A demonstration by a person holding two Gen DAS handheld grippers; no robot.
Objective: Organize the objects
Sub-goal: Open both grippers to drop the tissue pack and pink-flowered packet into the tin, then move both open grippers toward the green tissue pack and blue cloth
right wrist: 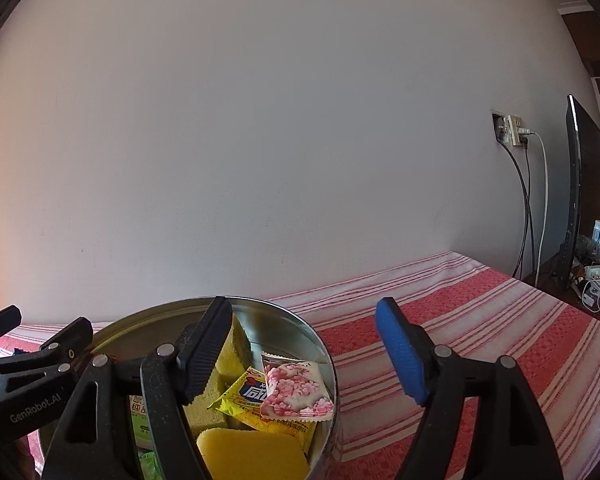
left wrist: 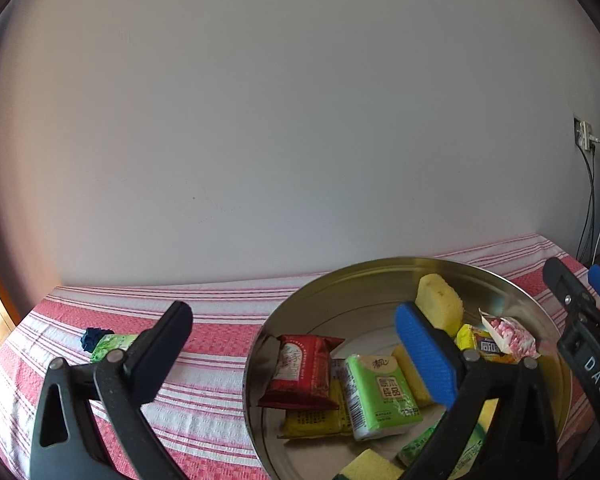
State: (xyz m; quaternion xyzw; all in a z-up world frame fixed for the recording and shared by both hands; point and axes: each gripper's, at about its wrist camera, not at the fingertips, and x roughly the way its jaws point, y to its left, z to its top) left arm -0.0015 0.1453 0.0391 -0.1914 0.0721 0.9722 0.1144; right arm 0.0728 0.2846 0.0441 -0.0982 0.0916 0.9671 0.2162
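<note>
A round metal tin (left wrist: 332,300) stands on the striped cloth and holds a red packet (left wrist: 304,368), a green tissue pack (left wrist: 380,396), yellow sponges (left wrist: 440,304), a yellow packet (left wrist: 484,346) and a pink flowered packet (left wrist: 512,336). My left gripper (left wrist: 296,344) is open and empty, straddling the tin's left rim. The right wrist view shows the tin (right wrist: 284,316), the pink packet (right wrist: 296,390), the yellow packet (right wrist: 252,396) and a sponge (right wrist: 252,456). My right gripper (right wrist: 304,348) is open and empty over the tin's right rim.
A green pack with a dark blue object (left wrist: 100,340) lies on the cloth left of the tin. The red-and-white striped cloth (right wrist: 480,320) runs to the wall. A wall socket with cables (right wrist: 512,132), a monitor (right wrist: 580,184) and clutter stand at the right.
</note>
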